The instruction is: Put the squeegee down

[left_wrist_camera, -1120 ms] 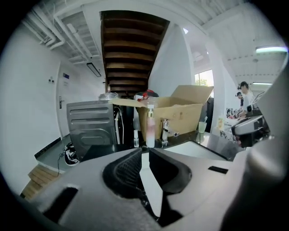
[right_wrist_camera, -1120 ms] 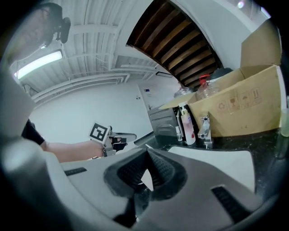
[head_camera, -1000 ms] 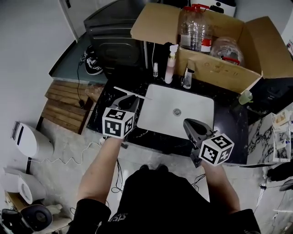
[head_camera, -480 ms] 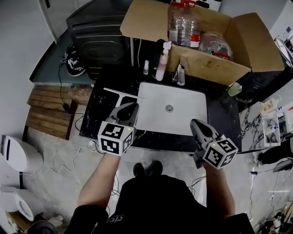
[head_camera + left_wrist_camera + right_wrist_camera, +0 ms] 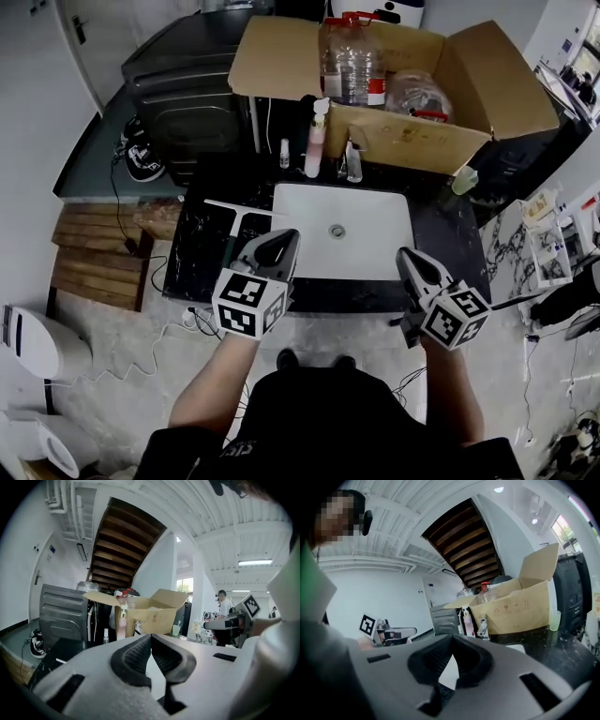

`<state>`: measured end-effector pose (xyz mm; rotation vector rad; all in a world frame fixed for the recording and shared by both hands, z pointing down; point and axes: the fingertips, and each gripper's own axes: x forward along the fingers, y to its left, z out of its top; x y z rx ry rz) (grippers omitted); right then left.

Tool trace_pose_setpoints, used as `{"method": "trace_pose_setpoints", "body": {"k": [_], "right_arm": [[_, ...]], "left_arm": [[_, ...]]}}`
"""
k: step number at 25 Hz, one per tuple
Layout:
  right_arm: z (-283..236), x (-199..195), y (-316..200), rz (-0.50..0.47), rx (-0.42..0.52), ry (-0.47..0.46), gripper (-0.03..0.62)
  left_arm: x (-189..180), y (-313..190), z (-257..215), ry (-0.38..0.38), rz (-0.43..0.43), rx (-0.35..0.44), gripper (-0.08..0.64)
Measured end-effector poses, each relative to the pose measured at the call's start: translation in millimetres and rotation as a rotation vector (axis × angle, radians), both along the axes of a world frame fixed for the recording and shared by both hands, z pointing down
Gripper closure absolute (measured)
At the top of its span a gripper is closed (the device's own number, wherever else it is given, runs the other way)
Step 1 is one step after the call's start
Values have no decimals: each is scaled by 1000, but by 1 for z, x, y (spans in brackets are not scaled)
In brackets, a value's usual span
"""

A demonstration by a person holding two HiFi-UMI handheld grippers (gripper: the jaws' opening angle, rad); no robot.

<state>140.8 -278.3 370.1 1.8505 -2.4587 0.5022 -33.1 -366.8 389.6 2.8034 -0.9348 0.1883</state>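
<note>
While the left tool (image 5: 286, 240) covers part of it, the squeegee (image 5: 232, 205) lies on the black counter (image 5: 202, 244), left of the white sink (image 5: 366, 220); its handle's hard to make out. The left jaws have just been closing and are now clenched on nothing, and the right tool (image 5: 408, 258) is clenched and empty too. Both have pulled back from the counter since a second ago. A cardboard box (image 5: 412, 141) of bottles stands behind.

- Grey plastic shells on left gripper (image 5: 284, 237) and right gripper (image 5: 406, 254); black ribbed pads (image 5: 135, 654).
- Behind each, a cube (image 5: 248, 302) with black-and-white square markers.
- Black short-sleeved top (image 5: 319, 412).
</note>
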Motion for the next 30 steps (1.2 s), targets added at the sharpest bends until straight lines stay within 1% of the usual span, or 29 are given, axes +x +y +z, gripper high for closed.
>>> {"method": "trace_pose_setpoints", "body": {"k": [3, 6, 9, 11, 13, 15, 17, 21, 25, 30], "right_arm": [[-10, 6, 1, -22, 32, 1, 588], [-23, 19, 5, -39, 63, 16, 588], [-33, 41, 8, -40, 80, 38, 588], [-44, 57, 10, -26, 106, 51, 588], [-64, 70, 12, 4, 162, 58, 588], [-81, 78, 17, 34, 217, 59, 588], [-88, 82, 22, 45, 241, 64, 589], [-74, 84, 30, 23, 221, 95, 589], [-58, 91, 34, 24, 191, 89, 589], [-61, 98, 37, 26, 197, 92, 589]], "left_arm": [[7, -4, -17, -17, -8, 51, 549], [10, -10, -39, 2, -41, 90, 549], [14, -12, -58, 24, -75, 117, 549], [18, -14, -68, 34, -92, 129, 549], [22, -14, -74, 37, -102, 138, 549], [23, -13, -77, 38, -113, 140, 549], [22, -11, -76, 46, -129, 129, 549], [25, -8, -70, 53, -152, 105, 549], [38, -6, -63, 32, -136, 103, 549], [50, -3, -61, 26, -120, 105, 549]]}}
